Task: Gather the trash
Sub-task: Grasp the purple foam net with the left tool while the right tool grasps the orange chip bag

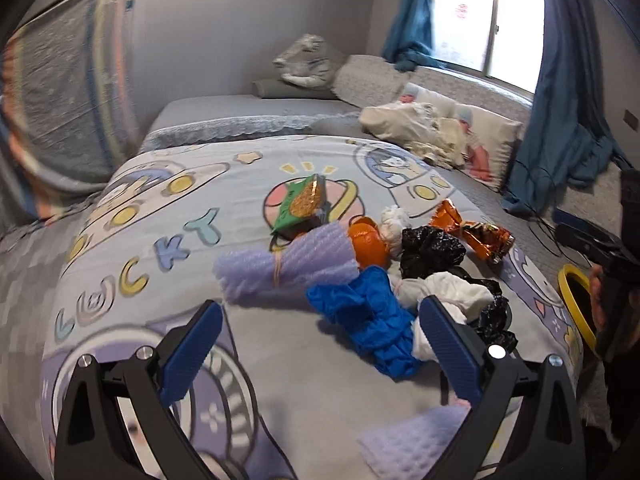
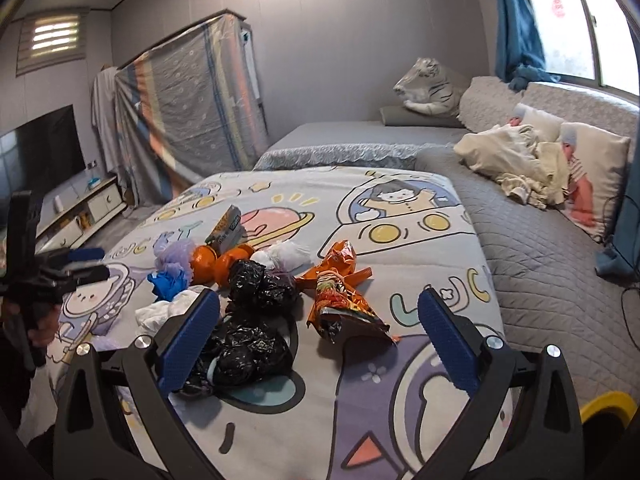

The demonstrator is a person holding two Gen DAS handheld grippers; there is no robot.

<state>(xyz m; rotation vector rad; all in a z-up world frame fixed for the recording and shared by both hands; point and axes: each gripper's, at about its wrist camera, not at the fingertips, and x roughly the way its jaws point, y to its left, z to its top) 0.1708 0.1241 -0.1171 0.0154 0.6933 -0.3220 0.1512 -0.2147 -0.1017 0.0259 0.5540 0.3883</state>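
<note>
Trash lies in a heap on the cartoon-print bedspread [image 1: 248,344]. A crumpled blue glove [image 1: 368,320], a purple foam roll [image 1: 288,264], orange peel [image 1: 366,244], a green snack packet [image 1: 302,204], black plastic bags [image 1: 430,246], white tissue [image 1: 452,292] and an orange wrapper [image 1: 474,232] show in the left wrist view. My left gripper [image 1: 320,344] is open, just short of the blue glove. My right gripper [image 2: 320,340] is open and empty, with the black bags [image 2: 248,344] and orange wrapper [image 2: 340,300] between its fingers' line. The blue glove [image 2: 168,284] lies far left.
A yellow-rimmed bin [image 1: 576,304] stands at the bed's right edge, also low right in the right wrist view [image 2: 608,404]. Pillows and cream cloth [image 2: 536,164] lie on the grey bed behind. A covered wardrobe [image 2: 192,120] and TV stand [image 2: 80,208] are left.
</note>
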